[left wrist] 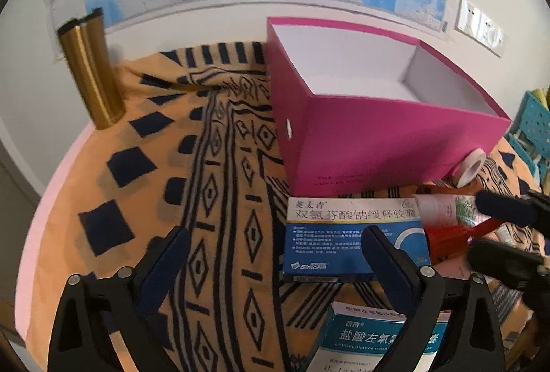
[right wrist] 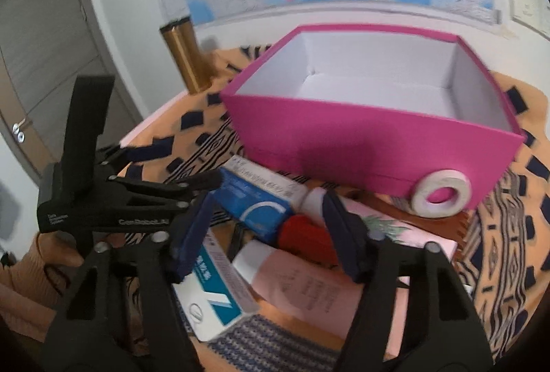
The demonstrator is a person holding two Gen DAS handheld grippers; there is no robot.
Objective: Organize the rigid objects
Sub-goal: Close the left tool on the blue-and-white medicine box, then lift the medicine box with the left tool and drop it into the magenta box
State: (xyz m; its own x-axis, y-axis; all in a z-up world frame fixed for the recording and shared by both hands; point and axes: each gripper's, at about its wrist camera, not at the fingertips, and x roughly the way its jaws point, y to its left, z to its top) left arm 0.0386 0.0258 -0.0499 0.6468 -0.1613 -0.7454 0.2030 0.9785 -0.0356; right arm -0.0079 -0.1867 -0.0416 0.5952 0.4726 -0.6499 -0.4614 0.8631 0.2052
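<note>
An empty magenta box (left wrist: 371, 145) with a white inside stands on the patterned orange cloth; it also shows in the right wrist view (right wrist: 364, 145). In front of it lie a blue medicine box (left wrist: 347, 234), a teal medicine box (left wrist: 378, 341), a red-capped tube (right wrist: 302, 231), a pink box (right wrist: 309, 289) and a white tape roll (right wrist: 441, 195). My left gripper (left wrist: 275, 251) is open and empty, low over the cloth beside the blue medicine box. My right gripper (right wrist: 266, 227) is open, its fingers either side of the red-capped tube.
A gold cylinder (left wrist: 91, 76) stands at the back left against the wall. A map hangs on the wall behind. A teal perforated rack (left wrist: 532, 128) is at the far right. A grey door (right wrist: 37, 55) is at the left.
</note>
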